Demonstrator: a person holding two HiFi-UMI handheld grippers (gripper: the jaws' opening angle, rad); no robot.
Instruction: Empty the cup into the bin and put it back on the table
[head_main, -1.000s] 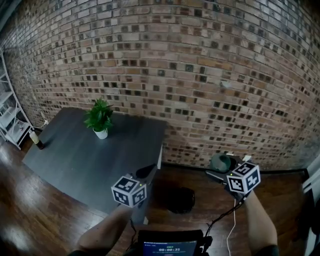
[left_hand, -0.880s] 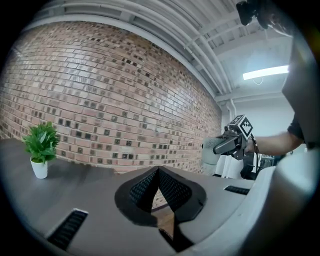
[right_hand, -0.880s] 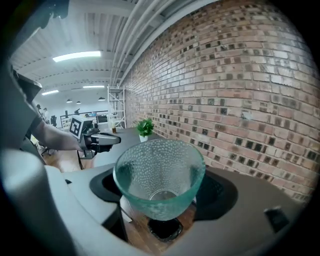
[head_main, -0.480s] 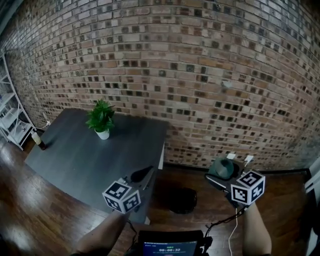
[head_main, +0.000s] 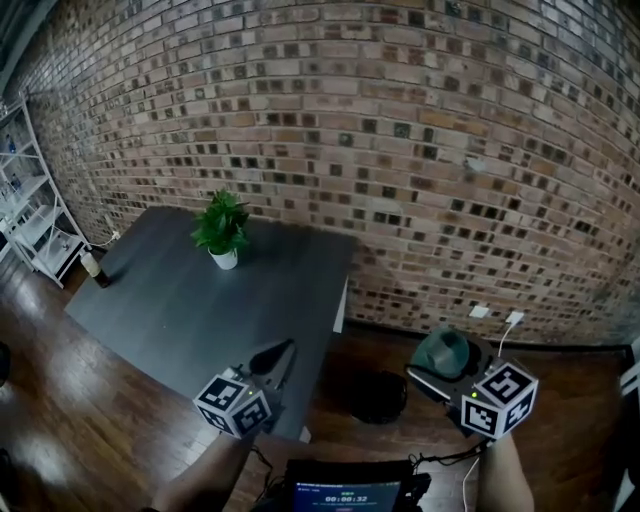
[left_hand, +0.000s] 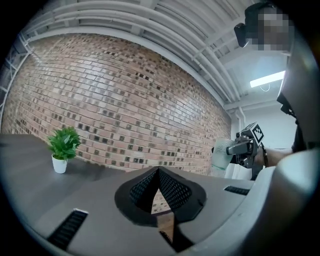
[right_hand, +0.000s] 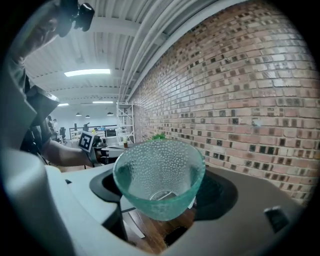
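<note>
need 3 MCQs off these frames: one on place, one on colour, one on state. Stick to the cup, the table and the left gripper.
1. In the head view, where is the cup relative to the table?
A. On its middle
B. Off it, to the right
C. On its left edge

2. What colour is the cup?
A. Red
B. Opaque black
C. Translucent green

3. How do the jaws of the left gripper stand?
A. Together, nothing between them
B. Wide apart
C. Clamped on the cup

Answers:
1 B: the right gripper holds it beyond the table's right edge.
2 C: the right gripper view shows see-through green, bubbled walls.
3 A: the left gripper view shows its pads meeting at a point, empty.
</note>
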